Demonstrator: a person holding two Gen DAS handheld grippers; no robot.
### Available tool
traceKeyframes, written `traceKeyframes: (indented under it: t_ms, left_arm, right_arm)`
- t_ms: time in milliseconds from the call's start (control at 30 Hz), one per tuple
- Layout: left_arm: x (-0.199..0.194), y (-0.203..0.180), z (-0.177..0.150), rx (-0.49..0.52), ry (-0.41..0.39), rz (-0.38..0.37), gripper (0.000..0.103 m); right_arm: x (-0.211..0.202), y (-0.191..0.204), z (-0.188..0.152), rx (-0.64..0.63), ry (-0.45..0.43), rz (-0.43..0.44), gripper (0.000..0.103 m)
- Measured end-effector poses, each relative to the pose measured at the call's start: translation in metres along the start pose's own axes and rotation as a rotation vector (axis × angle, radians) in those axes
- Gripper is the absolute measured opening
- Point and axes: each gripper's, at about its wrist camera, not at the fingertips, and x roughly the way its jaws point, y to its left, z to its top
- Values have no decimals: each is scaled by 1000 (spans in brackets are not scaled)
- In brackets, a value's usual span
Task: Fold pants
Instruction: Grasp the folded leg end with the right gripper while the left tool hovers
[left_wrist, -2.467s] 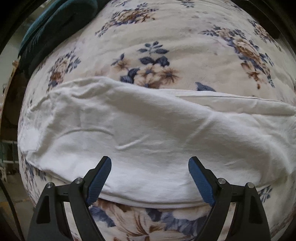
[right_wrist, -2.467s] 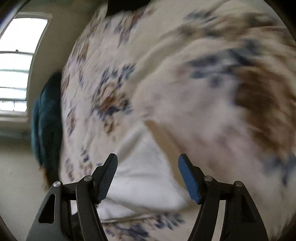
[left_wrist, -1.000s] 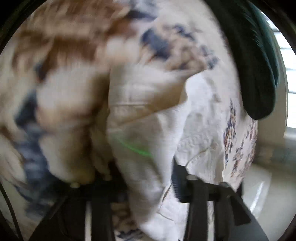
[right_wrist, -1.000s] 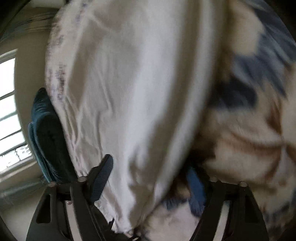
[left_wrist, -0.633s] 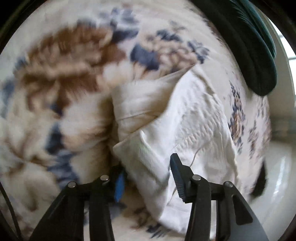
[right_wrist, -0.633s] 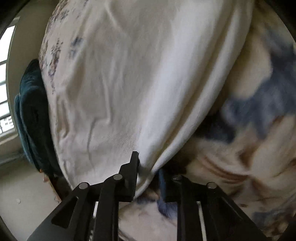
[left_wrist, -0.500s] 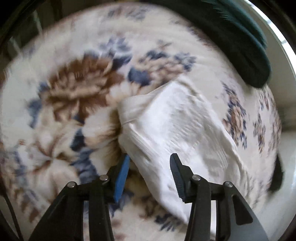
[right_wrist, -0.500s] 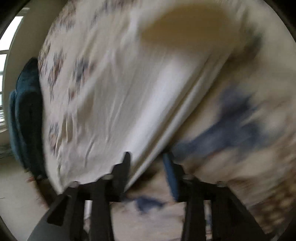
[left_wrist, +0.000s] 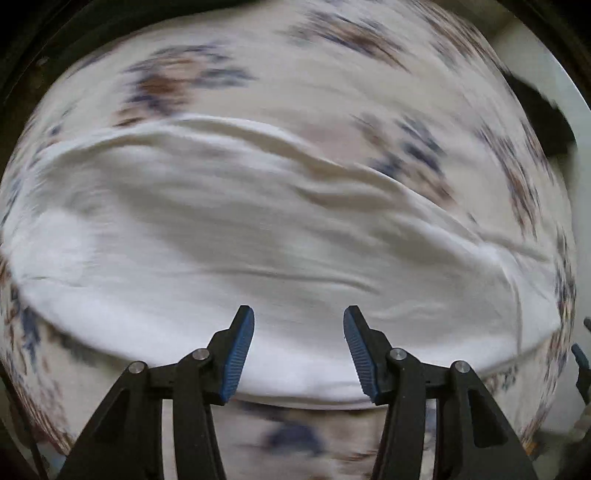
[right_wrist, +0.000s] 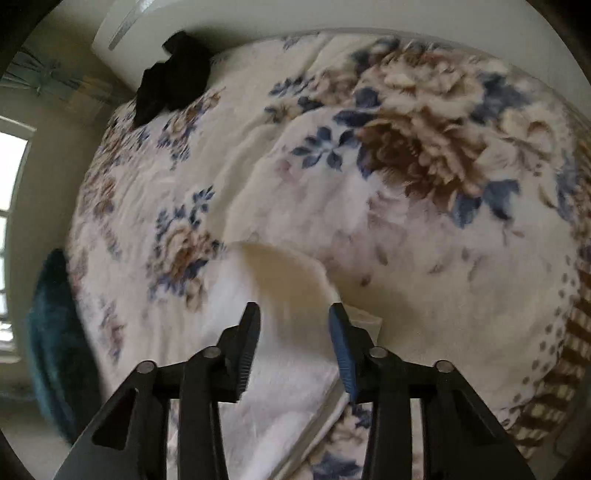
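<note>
The white pants (left_wrist: 258, 236) lie folded in a wide band across the floral blanket (left_wrist: 332, 74). My left gripper (left_wrist: 298, 343) is open and empty, hovering over the pants' near edge. In the right wrist view the pants' end (right_wrist: 280, 295) lies folded, with stacked layers showing at its near edge. My right gripper (right_wrist: 294, 339) is open just above that end, holding nothing. The left view is motion-blurred.
The floral blanket (right_wrist: 406, 147) covers the whole bed. A black garment (right_wrist: 171, 74) lies at the bed's far edge, also seen in the left wrist view (left_wrist: 543, 114). A dark teal pillow or throw (right_wrist: 55, 343) sits at the left side. A window is at far left.
Both grippers let go of the pants' ends and opened. They pulled back and turned, so the left now faces the pants broadside and the right looks along the bed.
</note>
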Motion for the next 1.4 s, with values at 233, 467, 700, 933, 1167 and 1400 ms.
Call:
traceKeyframes:
  t_ms: [233, 467, 700, 933, 1167, 1400]
  left_arm:
    - [8, -74, -21, 145, 6, 76, 49]
    - [30, -91, -39, 167, 56, 140, 48]
    - [35, -88, -48, 171, 68, 149, 48]
    - [38, -90, -52, 167, 76, 147, 49]
    - [39, -88, -53, 157, 65, 151, 48]
    - [42, -81, -39, 170, 66, 158, 49]
  right_arm:
    - [49, -49, -16, -4, 273, 118, 56]
    - [98, -47, -32, -64, 253, 123, 10]
    - [55, -54, -32, -50, 170, 183, 5]
    - [70, -62, -26, -7, 308, 263, 4]
    - [105, -47, -40, -10, 397, 168, 23]
    - [100, -74, -50, 89, 359, 220, 44]
